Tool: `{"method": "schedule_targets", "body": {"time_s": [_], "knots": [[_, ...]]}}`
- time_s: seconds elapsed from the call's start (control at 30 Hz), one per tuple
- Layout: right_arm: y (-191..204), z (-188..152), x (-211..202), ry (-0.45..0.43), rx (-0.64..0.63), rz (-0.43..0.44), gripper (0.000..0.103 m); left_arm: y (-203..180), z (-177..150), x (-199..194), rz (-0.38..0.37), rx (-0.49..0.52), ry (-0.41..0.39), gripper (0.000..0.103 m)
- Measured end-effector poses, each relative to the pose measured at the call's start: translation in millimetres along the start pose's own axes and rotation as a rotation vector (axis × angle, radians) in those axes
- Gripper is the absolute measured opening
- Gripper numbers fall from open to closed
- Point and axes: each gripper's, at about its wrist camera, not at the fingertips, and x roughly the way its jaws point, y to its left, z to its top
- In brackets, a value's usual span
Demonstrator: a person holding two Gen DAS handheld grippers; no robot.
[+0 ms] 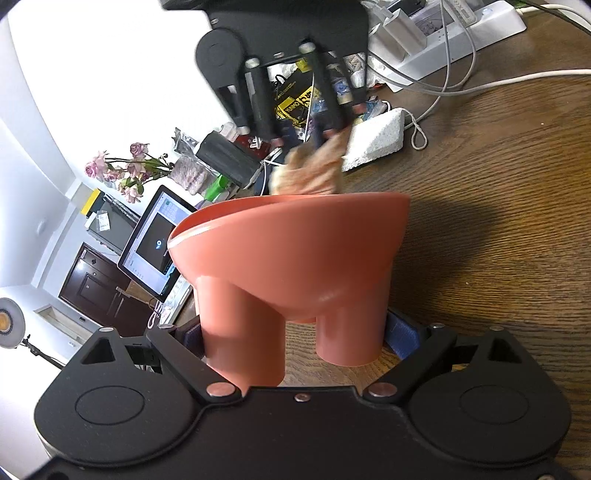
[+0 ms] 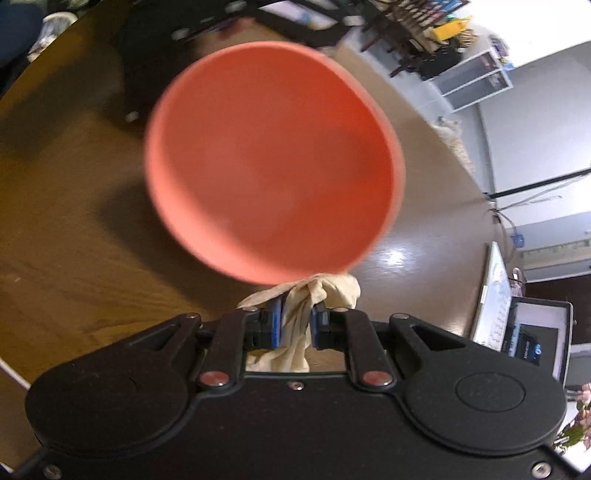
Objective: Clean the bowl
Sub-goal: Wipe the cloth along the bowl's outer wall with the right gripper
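**Two grippers, one bowl, one cloth**

Two grippers face each other over a brown wooden table (image 1: 498, 229). The left gripper (image 1: 295, 339) holds a terracotta-coloured bowl (image 1: 295, 251) by its feet: the bowl stands on stubby round legs, and the blue-padded fingers (image 1: 402, 336) press against the outer sides of two of them, so the jaws sit partly apart with the legs clamped between. The bowl is lifted off the table and tipped, its open mouth turned away from the left camera and toward the right gripper.

From the right wrist view the bowl's (image 2: 273, 162) round inside fills the middle of the picture, slightly blurred, and looks plain and smooth. The right gripper (image 2: 295, 325) has its blue pads (image 2: 275, 325) drawn nearly together, pinching a bunched pale yellow cloth (image 2: 306, 295). The cloth's free end pokes out ahead of the fingertips, right at the near rim of the bowl; whether it touches the rim I cannot tell.

In the left wrist view the same cloth (image 1: 310, 170) shows as a blurred tan wad just above the bowl's far rim, hanging from the right gripper (image 1: 314, 133). Behind lie a white power strip (image 1: 461, 33), cables, a white sponge block (image 1: 376, 138), pink flowers (image 1: 125, 170) and a lit laptop (image 1: 155, 240).
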Motion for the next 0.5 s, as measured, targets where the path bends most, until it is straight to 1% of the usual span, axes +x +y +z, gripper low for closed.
{"method": "schedule_targets", "body": {"time_s": [0.13,0.23,0.37,0.4,0.5], "knots": [[22,5,-5,-0.002,-0.040,0.046,0.016,0,0,-1,0.001,-0.001,0.001,0.092],[38,14,-14,-0.022,-0.078,0.082,0.016,0,1,-1,0.003,0.001,0.002,0.092],[58,36,-35,-0.082,-0.132,0.131,0.016,0,1,-2,0.004,0.003,0.006,0.092],[60,39,-38,-0.091,-0.137,0.133,0.016,1,1,-2,0.004,0.002,0.006,0.092],[63,54,-60,-0.161,-0.151,0.134,0.016,1,0,-3,0.004,0.004,0.006,0.092]]}}
